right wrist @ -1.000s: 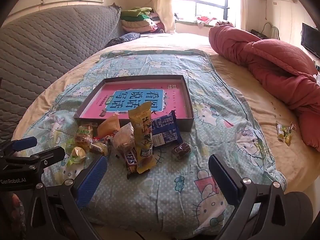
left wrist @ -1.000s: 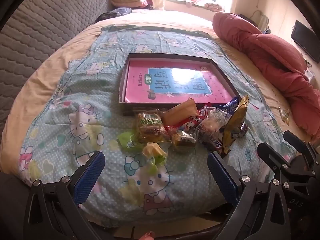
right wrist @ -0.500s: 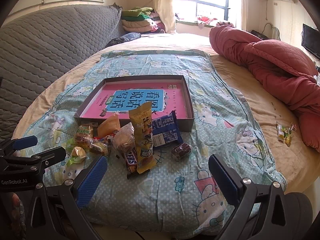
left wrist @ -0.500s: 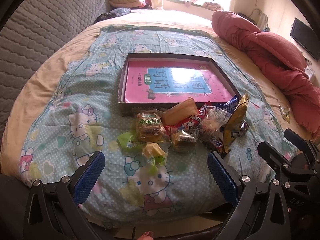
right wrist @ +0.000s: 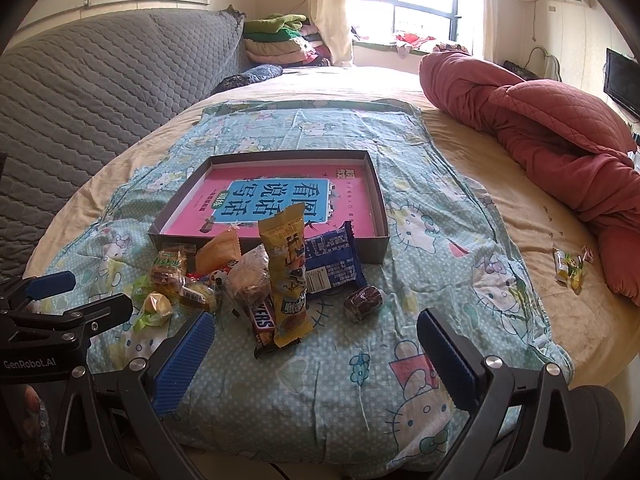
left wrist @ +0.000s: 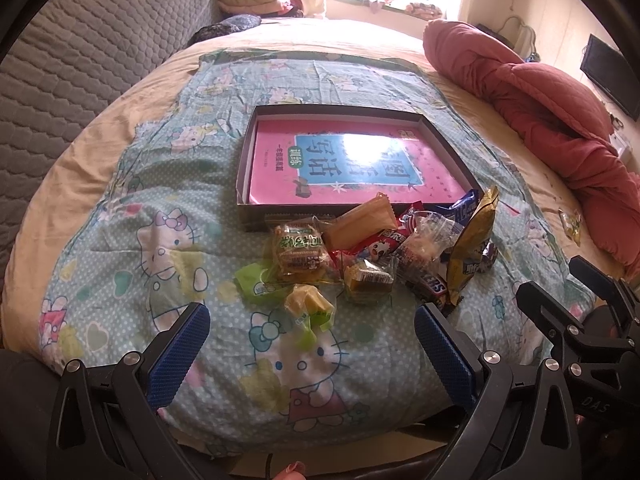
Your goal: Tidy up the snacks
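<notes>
A pile of wrapped snacks (left wrist: 372,252) lies on a Hello Kitty cloth in front of a shallow dark box (left wrist: 248,160) with a pink book inside; the box also shows in the right wrist view (right wrist: 378,200). The pile holds a yellow bag (right wrist: 286,264), a blue packet (right wrist: 332,262), a Snickers bar (right wrist: 262,320), a small brown cake (right wrist: 362,302) and several small pastries (left wrist: 298,250). My left gripper (left wrist: 312,344) is open and empty, near the cloth's front edge below the pile. My right gripper (right wrist: 316,354) is open and empty, just in front of the pile.
A red quilt (right wrist: 560,128) lies bunched at the right. A loose yellow-green candy wrapper (right wrist: 568,268) lies on the beige sheet near it. A grey quilted headboard (right wrist: 100,92) runs along the left. Folded clothes (right wrist: 276,40) are stacked at the back by the window.
Both views shift only slightly; the left gripper has tilted up a little, showing more of the bed's far side. The snacks and the box have not moved.
</notes>
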The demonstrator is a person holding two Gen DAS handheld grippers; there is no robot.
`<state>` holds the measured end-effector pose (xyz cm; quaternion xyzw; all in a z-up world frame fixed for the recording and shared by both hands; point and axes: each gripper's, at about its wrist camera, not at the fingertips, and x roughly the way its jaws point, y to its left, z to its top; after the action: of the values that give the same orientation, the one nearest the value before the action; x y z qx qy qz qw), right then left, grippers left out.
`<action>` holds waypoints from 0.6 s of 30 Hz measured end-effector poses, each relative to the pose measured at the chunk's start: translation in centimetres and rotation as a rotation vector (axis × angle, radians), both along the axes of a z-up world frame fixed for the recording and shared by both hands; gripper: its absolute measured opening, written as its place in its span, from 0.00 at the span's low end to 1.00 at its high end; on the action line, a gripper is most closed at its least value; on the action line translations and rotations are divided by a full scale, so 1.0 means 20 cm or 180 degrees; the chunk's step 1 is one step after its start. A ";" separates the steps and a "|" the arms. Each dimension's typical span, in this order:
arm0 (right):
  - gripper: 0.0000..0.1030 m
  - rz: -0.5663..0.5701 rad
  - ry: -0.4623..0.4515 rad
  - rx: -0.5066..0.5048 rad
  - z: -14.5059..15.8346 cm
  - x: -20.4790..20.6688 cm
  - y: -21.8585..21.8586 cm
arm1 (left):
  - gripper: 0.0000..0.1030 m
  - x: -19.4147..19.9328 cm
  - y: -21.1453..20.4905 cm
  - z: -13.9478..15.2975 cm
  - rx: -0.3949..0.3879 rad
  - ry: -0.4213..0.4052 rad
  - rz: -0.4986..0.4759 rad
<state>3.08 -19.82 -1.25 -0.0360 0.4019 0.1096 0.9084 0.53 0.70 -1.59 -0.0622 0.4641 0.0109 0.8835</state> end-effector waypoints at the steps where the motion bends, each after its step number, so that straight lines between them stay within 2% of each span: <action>1: 0.99 -0.0002 -0.0002 -0.0001 0.00 0.00 0.00 | 0.99 0.00 0.00 0.00 0.0001 0.0001 -0.0002; 18: 0.99 0.0004 -0.0005 0.0011 0.00 0.00 0.00 | 0.99 0.01 0.01 -0.01 -0.0019 0.0034 0.0026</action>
<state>3.13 -19.84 -1.29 -0.0348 0.4009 0.1109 0.9087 0.68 0.93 -1.73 -0.0667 0.4686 0.0136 0.8808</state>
